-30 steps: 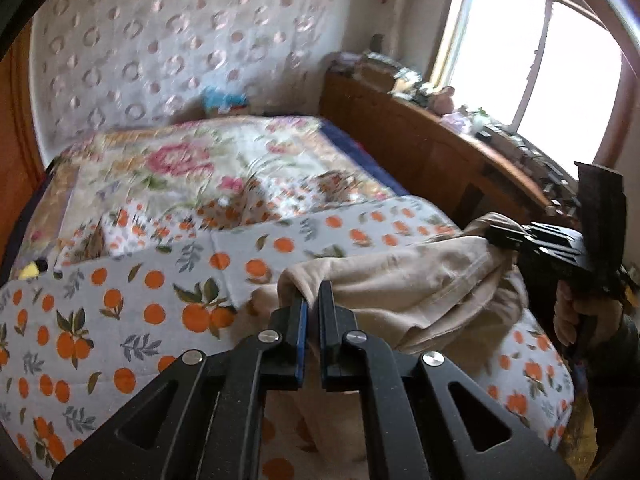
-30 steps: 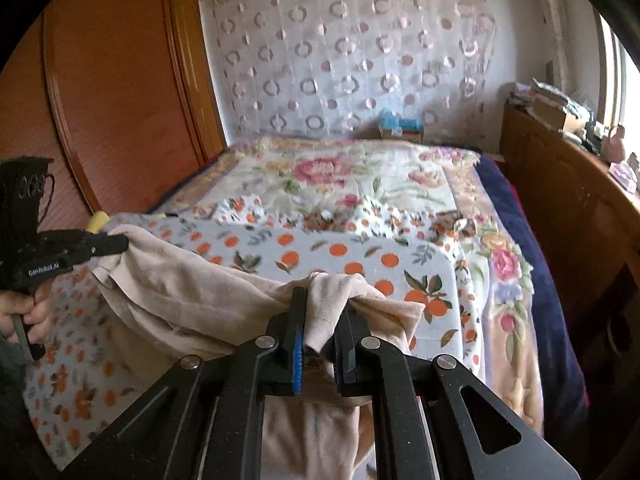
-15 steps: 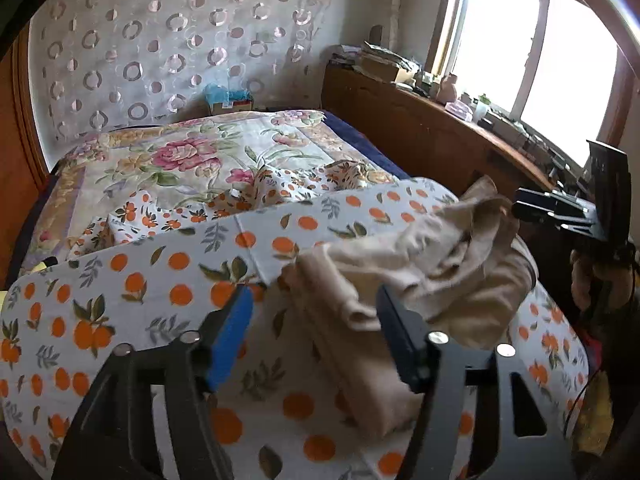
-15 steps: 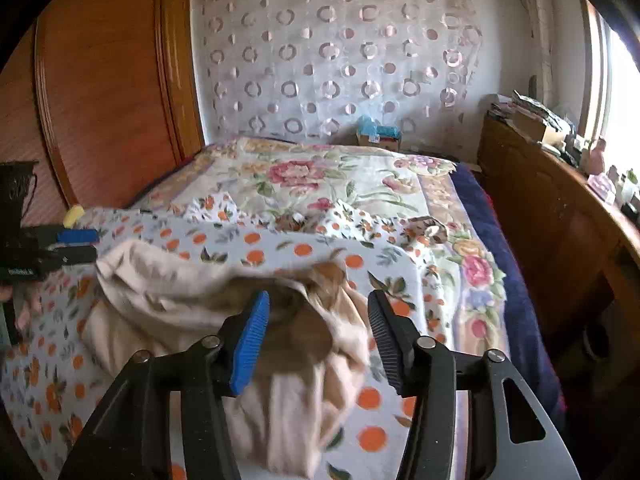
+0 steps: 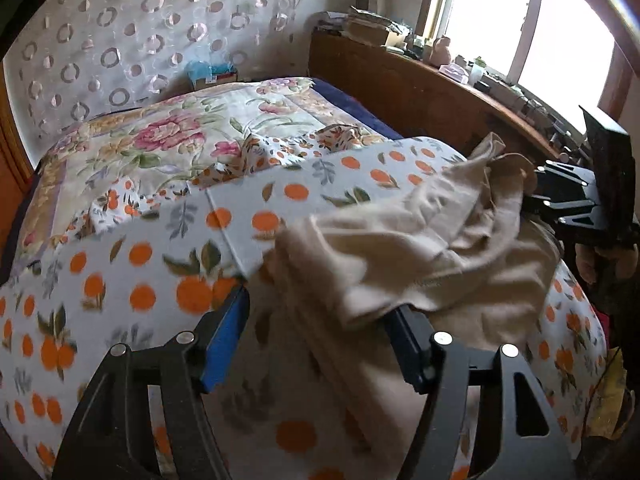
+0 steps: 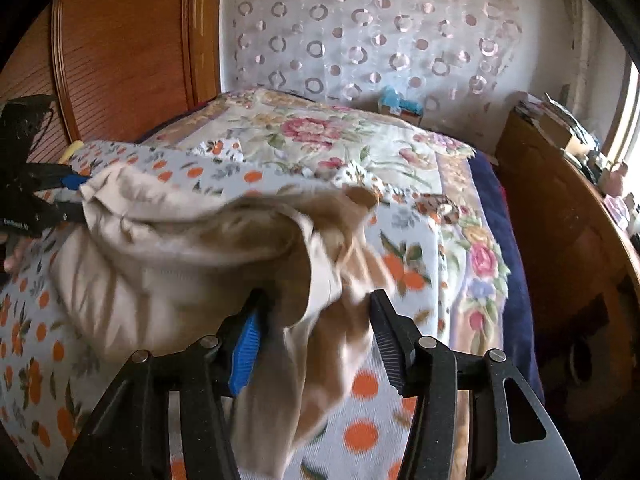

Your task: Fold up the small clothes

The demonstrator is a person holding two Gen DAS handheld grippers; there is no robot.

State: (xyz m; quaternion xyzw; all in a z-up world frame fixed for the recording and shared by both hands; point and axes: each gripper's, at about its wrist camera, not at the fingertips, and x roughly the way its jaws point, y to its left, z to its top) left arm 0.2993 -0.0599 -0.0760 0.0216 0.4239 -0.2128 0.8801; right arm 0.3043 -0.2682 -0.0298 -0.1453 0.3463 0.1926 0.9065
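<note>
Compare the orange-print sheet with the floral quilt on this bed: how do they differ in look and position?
The orange-print sheet is white with orange fruit and leaves; the floral quilt is cream with pink blooms. The sheet lies nearest the cameras and carries the beige garment; the quilt lies beyond, toward the curtain, bare of it. Both cover the bed.

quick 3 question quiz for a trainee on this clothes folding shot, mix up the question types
1. True or false: the left gripper is clamped on the beige garment.
2. What pattern is on the sheet under the garment? A) stripes B) oranges C) plain blue
3. Which side of the right wrist view shows the wooden wardrobe?

Key
1. False: its jaws stand apart, cloth loose between them.
2. B
3. The left.
</note>
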